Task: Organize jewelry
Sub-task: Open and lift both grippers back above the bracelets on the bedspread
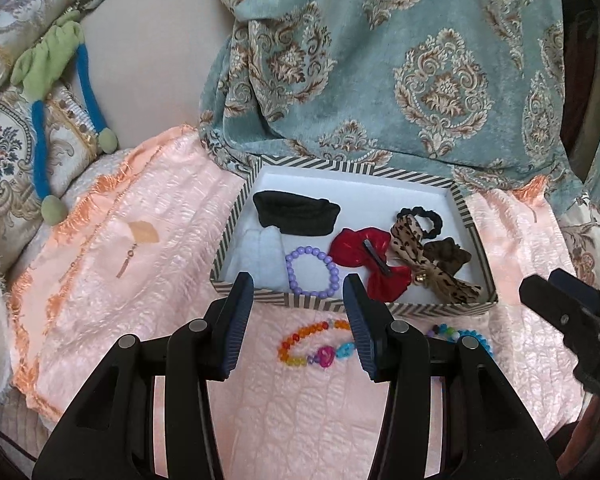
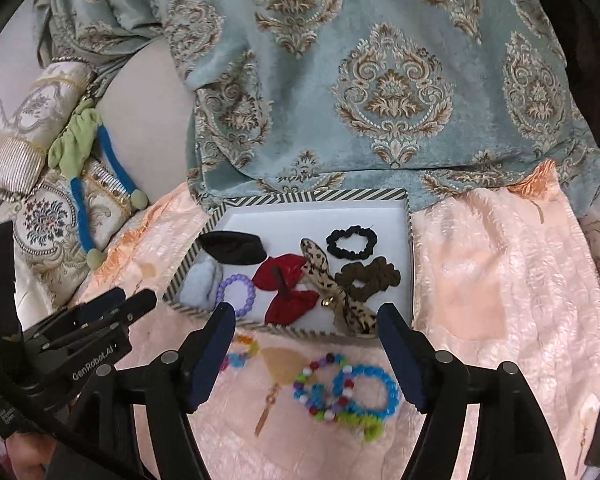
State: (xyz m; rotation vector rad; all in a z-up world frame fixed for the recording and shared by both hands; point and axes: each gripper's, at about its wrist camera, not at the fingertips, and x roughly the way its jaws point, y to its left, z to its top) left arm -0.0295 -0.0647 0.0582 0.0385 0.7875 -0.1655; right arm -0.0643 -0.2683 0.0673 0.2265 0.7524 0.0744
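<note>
A striped box (image 1: pixel 444 310) (image 2: pixel 409 216) on the peach cloth holds a purple bead bracelet (image 1: pixel 312 271) (image 2: pixel 236 294), a red bow clip (image 1: pixel 370 258) (image 2: pixel 290 288), a leopard bow (image 1: pixel 428 264) (image 2: pixel 332 288), black and brown scrunchies and a black pouch (image 1: pixel 296 212). My left gripper (image 1: pixel 299 286) is open and empty above a rainbow bead bracelet (image 1: pixel 314 344) in front of the box. My right gripper (image 2: pixel 306 318) is open and empty above a blue bead bracelet (image 2: pixel 366 390) and a multicolour one (image 2: pixel 320 392).
A gold earring (image 2: pixel 266 410) lies on the cloth near the bracelets. A thin chain (image 1: pixel 126 260) lies left of the box. A patterned teal fabric (image 1: pixel 380 60) hangs behind. Cushions and a green-blue soft toy (image 1: pixel 56 80) lie at the left.
</note>
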